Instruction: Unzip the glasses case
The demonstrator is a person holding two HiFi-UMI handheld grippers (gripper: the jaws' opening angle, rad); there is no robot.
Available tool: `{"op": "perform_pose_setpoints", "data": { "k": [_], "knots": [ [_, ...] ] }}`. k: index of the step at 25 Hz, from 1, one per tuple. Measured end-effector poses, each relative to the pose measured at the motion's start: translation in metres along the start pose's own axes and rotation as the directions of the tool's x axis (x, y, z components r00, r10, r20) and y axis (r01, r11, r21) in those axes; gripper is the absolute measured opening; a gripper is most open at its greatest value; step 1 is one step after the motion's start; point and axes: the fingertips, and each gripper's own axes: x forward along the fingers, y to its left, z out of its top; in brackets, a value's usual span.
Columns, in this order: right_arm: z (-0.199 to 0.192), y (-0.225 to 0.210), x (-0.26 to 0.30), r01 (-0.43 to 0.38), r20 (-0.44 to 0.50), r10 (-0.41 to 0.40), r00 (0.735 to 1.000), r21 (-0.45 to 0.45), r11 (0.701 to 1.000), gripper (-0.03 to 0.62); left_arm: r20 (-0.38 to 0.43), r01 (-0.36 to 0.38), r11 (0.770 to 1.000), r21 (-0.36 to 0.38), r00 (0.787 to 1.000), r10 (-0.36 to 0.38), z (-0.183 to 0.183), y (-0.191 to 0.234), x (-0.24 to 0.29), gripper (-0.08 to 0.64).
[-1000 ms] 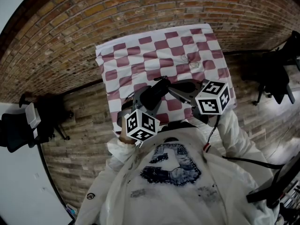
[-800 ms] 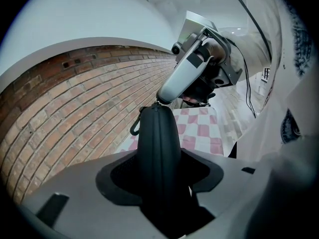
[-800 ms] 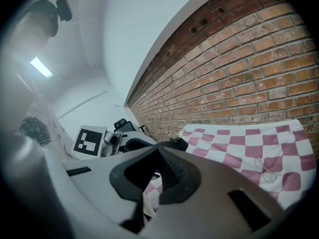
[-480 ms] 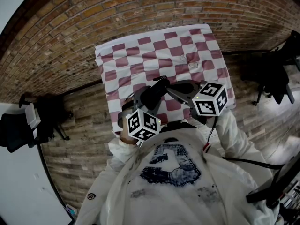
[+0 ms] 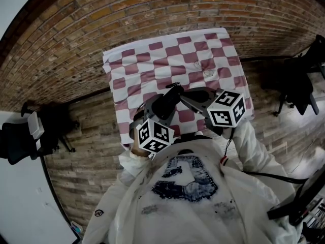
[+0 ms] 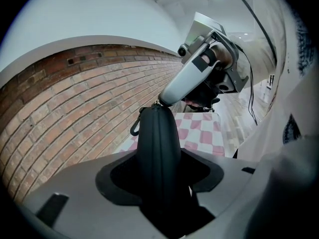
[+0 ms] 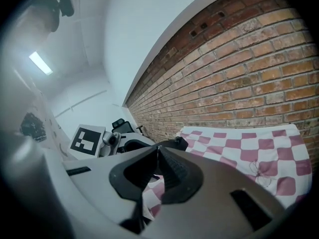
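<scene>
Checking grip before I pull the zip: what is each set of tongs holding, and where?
Left tongs clamp the glasses case around its near end. Right tongs are shut at its far tip, apparently on the zipper pull.

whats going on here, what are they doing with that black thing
A person holds two grippers above a red-and-white checked tablecloth. The left gripper is clamped on a black glasses case, held up off the cloth. The right gripper is shut right at the case's far end. Whether it pinches the zipper pull is too small to make out, and the case looks zipped.
</scene>
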Motion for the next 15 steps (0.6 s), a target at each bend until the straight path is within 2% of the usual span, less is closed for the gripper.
{"op": "perform_pose_setpoints", "data": {
  "k": [6, 8, 11, 15],
  "knots": [
    [0.005, -0.013, -0.012, 0.001, 0.006, -0.001, 1.000, 0.008, 1.000, 0.015, 0.036, -0.006, 0.996, -0.091, 0.999, 0.009, 0.010, 0.011, 0.005, 0.258],
    [0.009, -0.018, -0.018, 0.005, 0.024, -0.005, 1.000, 0.009, 1.000, 0.015, 0.069, 0.013, 0.989, -0.146, 0.998, -0.003, 0.016, 0.012, 0.007, 0.258],
    [0.017, -0.026, -0.026, 0.021, 0.061, -0.022, 0.998, 0.011, 1.000, 0.015, 0.144, 0.068, 0.962, -0.266, 0.989, -0.030, 0.027, 0.014, 0.009, 0.258],
    [0.029, -0.039, -0.038, 0.074, 0.123, -0.072, 0.990, -0.017, 0.997, 0.015, 0.240, 0.137, 0.907, -0.398, 0.970, -0.041, 0.042, 0.019, 0.009, 0.258]
  ]
}}
